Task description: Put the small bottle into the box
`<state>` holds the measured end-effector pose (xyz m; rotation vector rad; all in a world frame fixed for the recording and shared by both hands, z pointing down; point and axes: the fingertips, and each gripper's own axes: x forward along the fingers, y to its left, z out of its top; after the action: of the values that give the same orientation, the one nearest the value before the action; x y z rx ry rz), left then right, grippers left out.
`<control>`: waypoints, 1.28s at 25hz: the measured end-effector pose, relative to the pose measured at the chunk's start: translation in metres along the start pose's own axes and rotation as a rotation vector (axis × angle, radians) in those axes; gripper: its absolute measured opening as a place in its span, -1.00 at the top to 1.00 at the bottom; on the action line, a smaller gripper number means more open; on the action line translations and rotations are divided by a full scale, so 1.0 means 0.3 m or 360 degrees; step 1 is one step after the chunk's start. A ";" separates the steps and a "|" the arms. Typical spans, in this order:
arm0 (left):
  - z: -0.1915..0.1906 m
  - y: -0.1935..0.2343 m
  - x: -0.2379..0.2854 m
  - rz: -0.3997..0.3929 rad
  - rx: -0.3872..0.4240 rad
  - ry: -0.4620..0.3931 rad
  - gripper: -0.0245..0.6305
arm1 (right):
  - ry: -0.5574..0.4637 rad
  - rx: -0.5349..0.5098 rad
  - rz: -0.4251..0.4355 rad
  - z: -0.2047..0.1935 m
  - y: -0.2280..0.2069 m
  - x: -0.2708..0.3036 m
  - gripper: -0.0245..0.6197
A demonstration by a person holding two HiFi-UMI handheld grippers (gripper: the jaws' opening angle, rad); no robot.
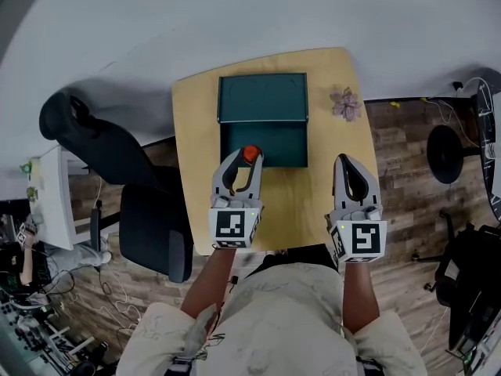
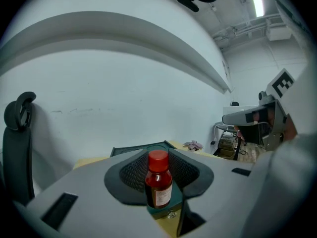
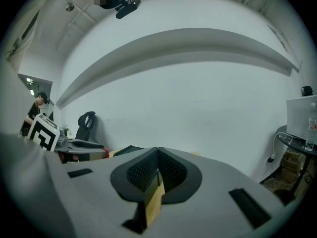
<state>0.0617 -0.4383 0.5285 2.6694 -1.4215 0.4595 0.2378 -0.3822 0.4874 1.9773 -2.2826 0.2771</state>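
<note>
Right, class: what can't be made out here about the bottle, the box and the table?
- Print on the bottle: too small and blurred, left gripper view.
- Bottle's body, head view: the left hand-held gripper covers all but the red cap.
- Whether the bottle's base touches the box: hidden by the jaws in the head view, unclear in the left gripper view.
- Pink thing on the table: too small to identify, head view.
</note>
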 end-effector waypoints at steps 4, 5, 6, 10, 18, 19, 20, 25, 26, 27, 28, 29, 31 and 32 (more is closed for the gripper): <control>-0.066 -0.003 0.041 0.0009 -0.0019 0.0022 0.54 | 0.0036 0.0044 0.0000 -0.052 -0.014 0.002 0.88; -0.076 -0.004 0.051 0.0012 -0.0021 0.0025 0.54 | 0.0047 0.0057 -0.0008 -0.065 -0.021 0.000 0.88; -0.085 -0.004 0.060 0.0015 -0.0026 0.0028 0.54 | 0.0056 0.0061 -0.0010 -0.076 -0.028 -0.002 0.88; -0.112 -0.003 0.093 0.0029 -0.0031 0.0027 0.54 | 0.0077 0.0041 0.0008 -0.105 -0.042 0.006 0.88; -0.178 -0.018 0.103 0.0048 -0.0046 0.0013 0.54 | 0.0077 0.0063 -0.0015 -0.123 -0.058 0.009 0.88; -0.182 -0.021 0.099 0.0050 -0.0040 0.0011 0.54 | 0.0073 0.0059 -0.0010 -0.122 -0.055 0.007 0.88; -0.186 -0.025 0.094 0.0051 -0.0026 0.0011 0.54 | 0.0070 0.0053 -0.0003 -0.121 -0.052 0.006 0.88; -0.201 -0.029 0.074 0.0055 0.0013 0.0013 0.53 | 0.0093 0.0053 0.0001 -0.133 -0.031 -0.007 0.88; -0.201 -0.030 0.072 0.0053 0.0013 0.0012 0.53 | 0.0096 0.0053 0.0001 -0.134 -0.028 -0.010 0.88; -0.201 -0.032 0.070 0.0051 0.0014 0.0013 0.53 | 0.0098 0.0054 0.0000 -0.134 -0.025 -0.012 0.88; -0.202 -0.033 0.069 0.0051 0.0014 0.0013 0.53 | 0.0099 0.0054 0.0001 -0.133 -0.022 -0.013 0.88; -0.203 -0.032 0.069 0.0053 0.0014 0.0014 0.53 | 0.0097 0.0052 0.0004 -0.131 -0.018 -0.012 0.88; -0.205 -0.028 0.070 0.0056 0.0015 0.0013 0.53 | 0.0088 0.0044 0.0011 -0.123 -0.012 -0.007 0.88; -0.205 -0.027 0.070 0.0058 0.0017 0.0012 0.53 | 0.0081 0.0036 0.0018 -0.118 -0.010 -0.004 0.88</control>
<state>0.0657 -0.4375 0.5939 2.6513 -1.4719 0.4811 0.2395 -0.3739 0.5220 1.9451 -2.2701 0.3518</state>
